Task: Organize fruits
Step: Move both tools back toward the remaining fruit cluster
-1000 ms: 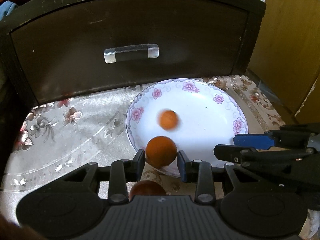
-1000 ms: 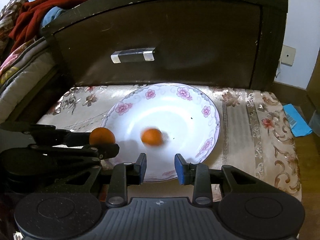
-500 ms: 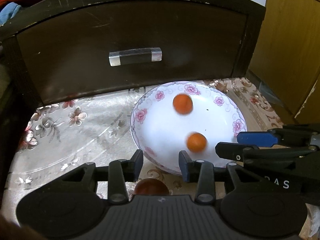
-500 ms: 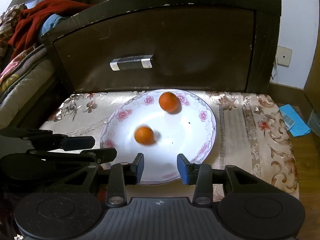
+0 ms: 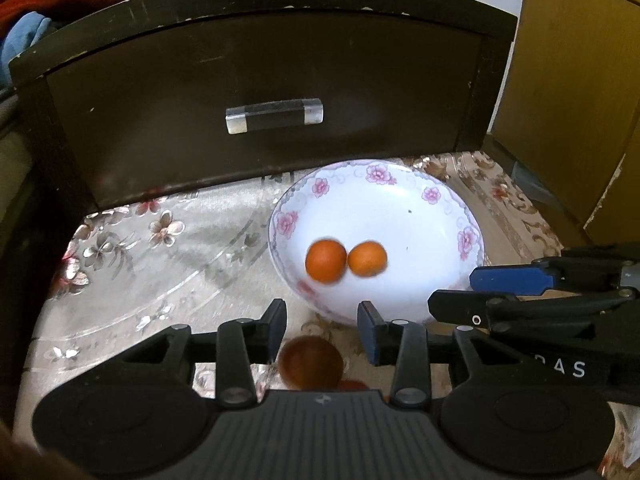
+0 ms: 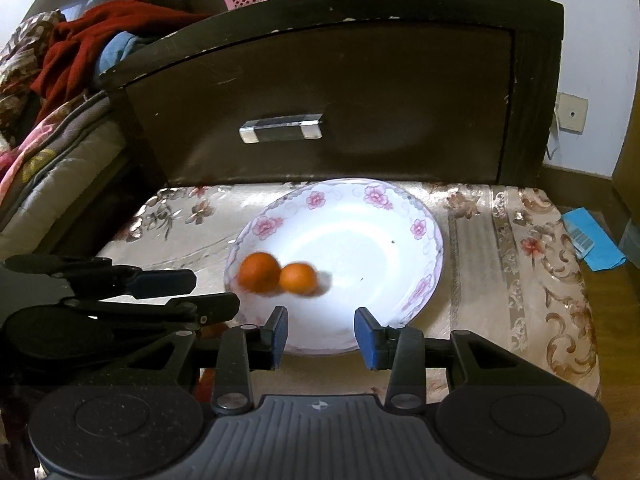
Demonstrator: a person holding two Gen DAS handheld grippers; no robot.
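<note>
Two oranges (image 5: 326,261) (image 5: 367,259) lie side by side, slightly blurred, in the front left of the white flowered plate (image 5: 400,216). In the right wrist view the same oranges (image 6: 259,272) (image 6: 298,278) sit in the plate (image 6: 360,236). My left gripper (image 5: 323,322) stands open just short of the plate's near rim, nothing between its pads. A third orange (image 5: 310,362) rests on the cloth below it. My right gripper (image 6: 322,332) is open and empty at the near rim. Each gripper shows in the other's view: right gripper (image 5: 460,290), left gripper (image 6: 216,294).
A dark drawer front with a clear handle (image 5: 274,115) rises right behind the plate. The floral cloth (image 5: 160,248) covers the surface. A wooden cabinet (image 5: 580,80) stands to the right, a blue paper (image 6: 592,240) lies on the floor, and red clothing (image 6: 80,40) is piled at the left.
My left gripper let go of the orange it held, and that orange dropped into the plate. Both oranges rolled about and now lie together at the front left. Both grippers drew back a little.
</note>
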